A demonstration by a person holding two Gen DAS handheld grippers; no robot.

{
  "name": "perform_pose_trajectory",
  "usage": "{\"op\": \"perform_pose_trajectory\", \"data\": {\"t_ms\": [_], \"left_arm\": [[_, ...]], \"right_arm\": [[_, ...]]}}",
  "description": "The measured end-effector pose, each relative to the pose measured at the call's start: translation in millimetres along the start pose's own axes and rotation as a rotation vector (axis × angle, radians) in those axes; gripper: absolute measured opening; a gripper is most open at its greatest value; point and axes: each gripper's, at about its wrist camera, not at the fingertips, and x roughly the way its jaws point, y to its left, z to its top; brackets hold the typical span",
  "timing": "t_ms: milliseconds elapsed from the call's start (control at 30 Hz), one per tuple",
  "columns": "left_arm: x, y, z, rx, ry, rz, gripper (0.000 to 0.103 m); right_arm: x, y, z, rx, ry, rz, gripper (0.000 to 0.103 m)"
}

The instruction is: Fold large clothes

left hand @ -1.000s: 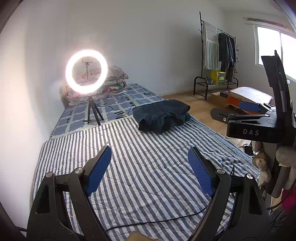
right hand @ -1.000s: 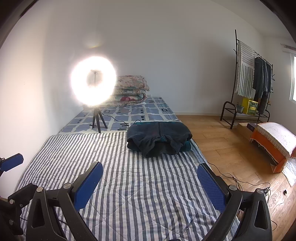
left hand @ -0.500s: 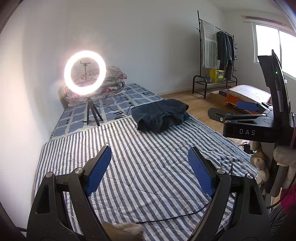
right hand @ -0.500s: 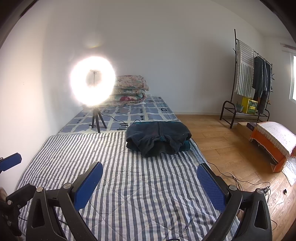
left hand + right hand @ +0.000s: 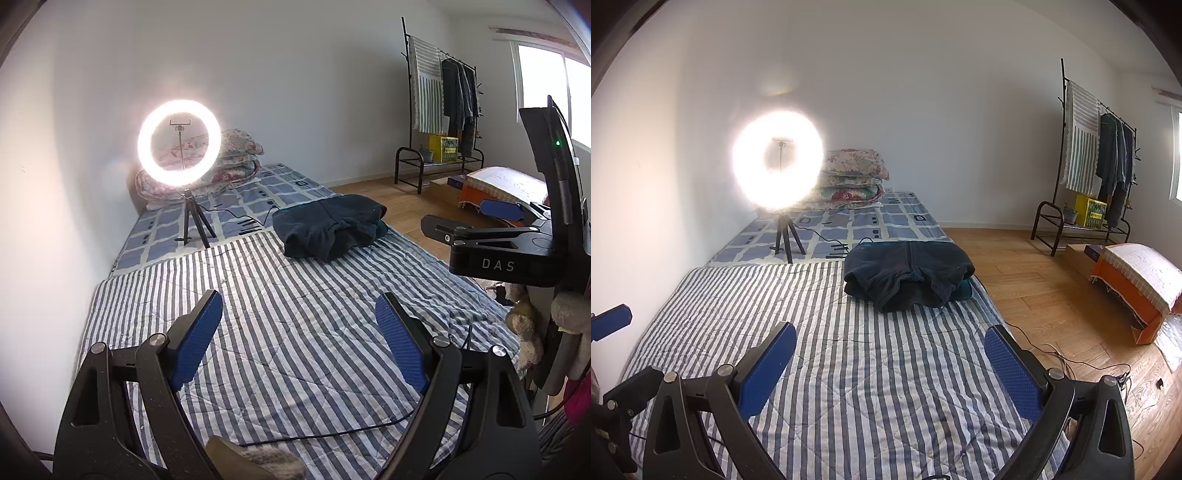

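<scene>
Covering the bed, a striped blanket (image 5: 871, 354) fills most of both views. On its far edge, near the wooden floor (image 5: 1027, 280), lies a dark folded garment (image 5: 908, 273), well apart from both claws. Behind it stands a ring light (image 5: 179, 147) on a tripod. The left gripper (image 5: 299, 332) and the right gripper (image 5: 890, 365) are both spread wide and hold nothing.

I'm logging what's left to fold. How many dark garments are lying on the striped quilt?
1: a dark garment, already bundled, lies at the striped quilt's far end near its right edge. A teal layer shows beneath it, so more could be hidden under it.
</scene>
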Motion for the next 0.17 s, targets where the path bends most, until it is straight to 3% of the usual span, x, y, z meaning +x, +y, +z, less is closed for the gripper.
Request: {"op": "perform_pose_trajectory", "data": {"t_ms": [167], "left_arm": [[-1.8, 0.3, 0.2, 0.009, -0.021, 0.023, 0.087]], "right_arm": [[0.0, 0.1, 0.0, 0.001, 0.002, 0.002, 0.103]]}}
